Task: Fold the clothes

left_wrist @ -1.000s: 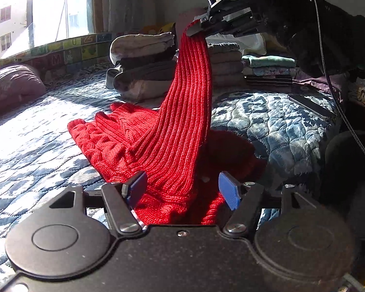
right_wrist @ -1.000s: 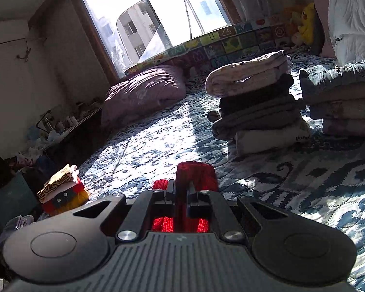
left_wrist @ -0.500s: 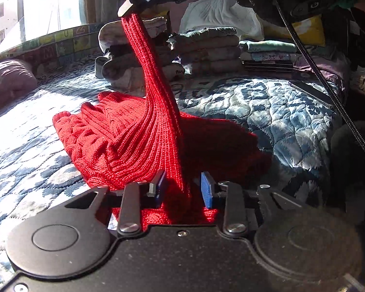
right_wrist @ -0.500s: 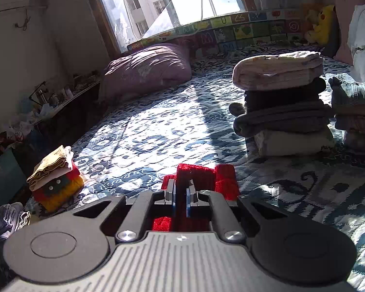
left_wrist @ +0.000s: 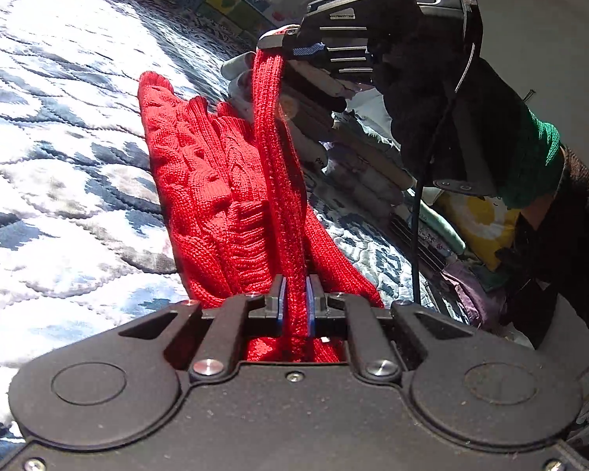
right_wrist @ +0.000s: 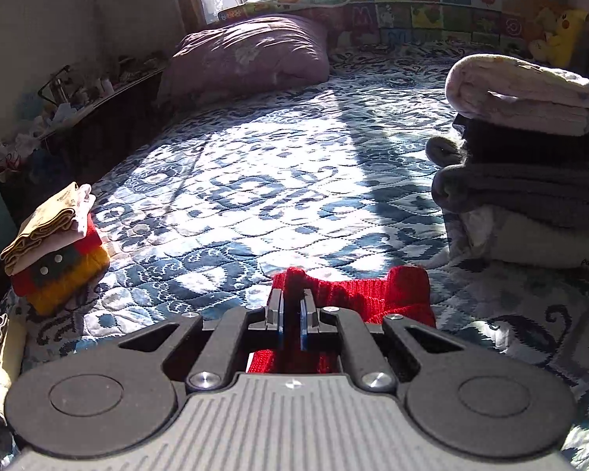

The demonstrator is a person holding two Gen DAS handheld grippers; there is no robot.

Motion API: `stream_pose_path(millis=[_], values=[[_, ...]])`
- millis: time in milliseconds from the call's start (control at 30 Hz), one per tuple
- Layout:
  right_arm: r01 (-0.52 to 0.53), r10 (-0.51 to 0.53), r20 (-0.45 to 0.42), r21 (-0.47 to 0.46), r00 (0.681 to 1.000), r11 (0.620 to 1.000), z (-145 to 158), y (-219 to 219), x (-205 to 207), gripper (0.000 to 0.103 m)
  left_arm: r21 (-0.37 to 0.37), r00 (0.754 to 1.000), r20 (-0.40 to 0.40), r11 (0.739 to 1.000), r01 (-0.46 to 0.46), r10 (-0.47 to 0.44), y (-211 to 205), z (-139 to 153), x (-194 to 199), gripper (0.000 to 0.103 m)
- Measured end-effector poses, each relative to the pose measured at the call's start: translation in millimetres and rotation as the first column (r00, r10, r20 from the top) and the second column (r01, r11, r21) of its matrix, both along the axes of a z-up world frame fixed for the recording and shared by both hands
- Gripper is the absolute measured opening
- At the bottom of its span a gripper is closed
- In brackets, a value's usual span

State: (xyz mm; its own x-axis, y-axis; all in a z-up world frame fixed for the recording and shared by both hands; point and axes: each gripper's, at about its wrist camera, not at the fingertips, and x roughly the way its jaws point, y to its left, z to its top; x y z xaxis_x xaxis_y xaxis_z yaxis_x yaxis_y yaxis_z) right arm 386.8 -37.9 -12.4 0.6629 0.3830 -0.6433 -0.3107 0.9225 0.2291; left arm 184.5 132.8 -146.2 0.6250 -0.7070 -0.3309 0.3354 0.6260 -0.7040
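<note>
The red cable-knit sweater (left_wrist: 216,188) lies bunched on the blue-and-white quilted bed (left_wrist: 59,157), one ribbed strip drawn taut between the two grippers. The left gripper (left_wrist: 294,302) is pressed together on the strip's lower end; the right gripper (right_wrist: 292,312), held by a black-gloved hand (left_wrist: 432,98), pinches its upper end above the bed. Just beyond the sweater stands a stack of folded clothes (right_wrist: 530,165). A purple pillow (right_wrist: 247,55) lies under the window, and a smaller folded pile (right_wrist: 55,243) sits at the bed's edge.

Red ribbed knit sweater (left_wrist: 224,196), bunched, partly lifted
</note>
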Motion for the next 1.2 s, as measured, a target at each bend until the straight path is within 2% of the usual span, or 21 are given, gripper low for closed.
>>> stream_pose_path(millis=[100,200,400,667,700,733,800,900,1100,1200], values=[[-0.022,0.02,-0.032,-0.041,0.999,0.999,-16.3,16.8,17.3,0.009,-0.094,0.999,-0.05,0.995,-0.026,0.022,9.3,-6.1,3.3,0.008],[-0.037,0.032,-0.064,-0.077,0.997,0.996,-31.1,28.4,31.4,0.009,-0.147,0.993,-0.105,0.987,-0.06,0.045,15.0,-14.3,6.0,0.008],[-0.046,0.032,-0.114,-0.123,0.993,0.991,-57.9,43.9,53.7,0.009,-0.199,0.983,-0.169,0.974,-0.11,0.077,19.9,-23.0,10.2,0.008],[-0.036,0.016,-0.136,-0.146,0.991,0.989,-77.3,56.3,73.7,0.011,-0.221,0.971,-0.22,0.965,-0.143,0.093,19.9,-27.4,14.8,0.008],[-0.032,0.012,-0.135,-0.145,0.991,0.989,-78.2,57.3,75.4,0.015,-0.222,0.97,-0.226,0.964,-0.145,0.093,20.1,-28.1,15.2,0.008],[-0.023,0.006,-0.13,-0.133,0.992,0.991,-76.6,55.7,75.6,0.026,-0.222,0.97,-0.226,0.964,-0.145,0.093,20.6,-28.4,16.2,0.008],[-0.003,-0.007,-0.111,-0.086,0.994,0.996,-70.6,48.0,77.3,0.034,-0.217,0.969,-0.226,0.965,-0.149,0.099,20.7,-27.9,16.7,0.008],[0.007,-0.008,-0.056,-0.009,0.998,1.0,-55.7,29.5,67.7,0.034,-0.208,0.969,-0.221,0.966,-0.154,0.107,20.8,-25.0,17.6,0.009],[-0.005,0.005,-0.038,-0.01,0.999,1.0,-57.4,-10.2,46.5,0.034,-0.19,0.972,-0.198,0.968,-0.166,0.128,20.0,-17.4,15.2,0.011],[-0.048,0.046,-0.04,-0.046,0.998,0.998,-73.6,-10.4,37.8,0.031,-0.164,0.971,-0.193,0.971,-0.173,0.14,13.5,-14.4,15.7,0.011]])
